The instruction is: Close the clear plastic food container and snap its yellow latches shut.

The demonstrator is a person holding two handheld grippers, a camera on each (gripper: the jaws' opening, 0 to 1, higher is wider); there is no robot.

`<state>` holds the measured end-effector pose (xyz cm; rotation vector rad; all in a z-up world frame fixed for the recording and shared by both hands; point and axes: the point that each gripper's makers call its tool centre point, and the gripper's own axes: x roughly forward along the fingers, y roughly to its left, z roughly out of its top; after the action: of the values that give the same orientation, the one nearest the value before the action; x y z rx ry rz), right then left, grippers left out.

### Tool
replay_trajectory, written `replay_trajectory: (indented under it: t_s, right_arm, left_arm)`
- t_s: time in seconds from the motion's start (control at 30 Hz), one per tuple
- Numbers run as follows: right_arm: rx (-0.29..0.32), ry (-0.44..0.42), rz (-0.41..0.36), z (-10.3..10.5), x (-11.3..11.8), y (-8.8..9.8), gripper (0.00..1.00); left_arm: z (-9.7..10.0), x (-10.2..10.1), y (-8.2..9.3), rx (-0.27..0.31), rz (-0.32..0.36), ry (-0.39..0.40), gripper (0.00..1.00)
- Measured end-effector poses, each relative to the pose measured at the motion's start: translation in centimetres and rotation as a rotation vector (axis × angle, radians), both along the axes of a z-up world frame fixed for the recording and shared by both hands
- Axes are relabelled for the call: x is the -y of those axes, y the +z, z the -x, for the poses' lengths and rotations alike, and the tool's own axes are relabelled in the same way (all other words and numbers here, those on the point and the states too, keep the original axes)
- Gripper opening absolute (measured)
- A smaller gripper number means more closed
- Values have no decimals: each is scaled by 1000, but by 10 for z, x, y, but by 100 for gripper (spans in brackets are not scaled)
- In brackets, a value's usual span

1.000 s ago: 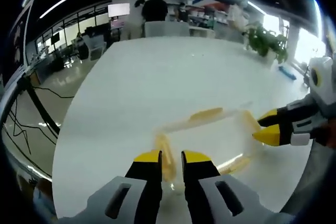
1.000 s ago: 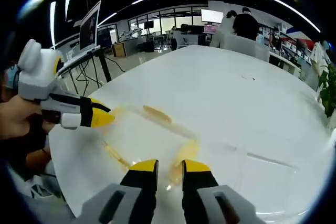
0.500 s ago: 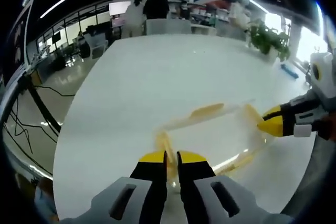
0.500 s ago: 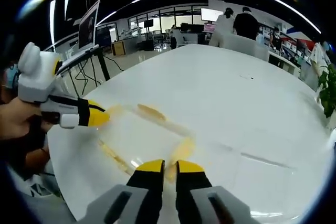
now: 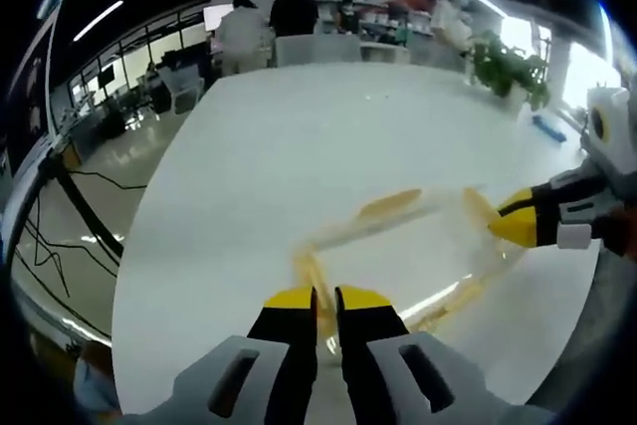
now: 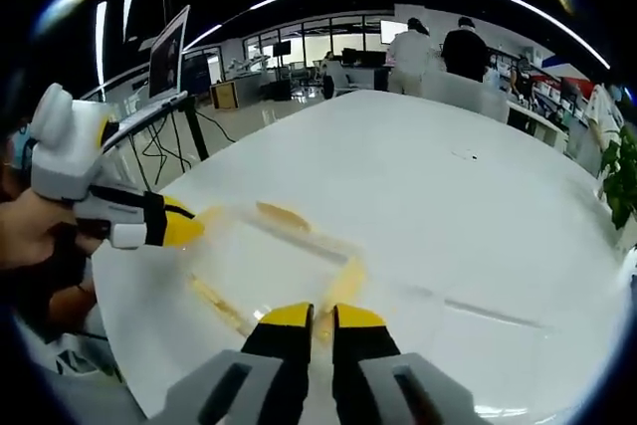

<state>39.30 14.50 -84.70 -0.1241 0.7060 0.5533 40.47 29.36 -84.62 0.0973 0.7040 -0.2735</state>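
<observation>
Clear plastic food container (image 5: 398,256), yellow latches (image 5: 390,205) blurred

The right gripper (image 6: 311,314) has its yellow tips pinched on a yellow latch (image 6: 336,291) of the clear box (image 6: 264,264). The box sits on a big white table (image 6: 478,216). The left gripper (image 6: 187,230) touches the box's far end. A hand (image 6: 25,242) holds it.

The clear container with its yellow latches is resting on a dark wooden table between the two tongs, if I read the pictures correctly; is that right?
Not quite: the table is white, not dark wood, as the right gripper view shows. The rest holds: the clear container with yellow latches lies on it between the left tongs and the right tongs.
</observation>
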Motion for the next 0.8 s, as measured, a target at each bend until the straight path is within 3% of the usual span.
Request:
replay_trajectory:
  t_s: [0.27, 0.5, 0.8]
  right_arm:
    - [-3, -15, -33, 2, 3, 10, 2]
    - [16, -13, -35, 5, 7, 22, 2]
    - [18, -45, -54, 6, 19, 30, 2]
  left_arm:
    - [3, 1, 14, 11, 25, 27, 3]
    - [9, 9, 27, 21, -16, 13, 3]
    - [9, 18, 45, 42, -17, -1, 4]
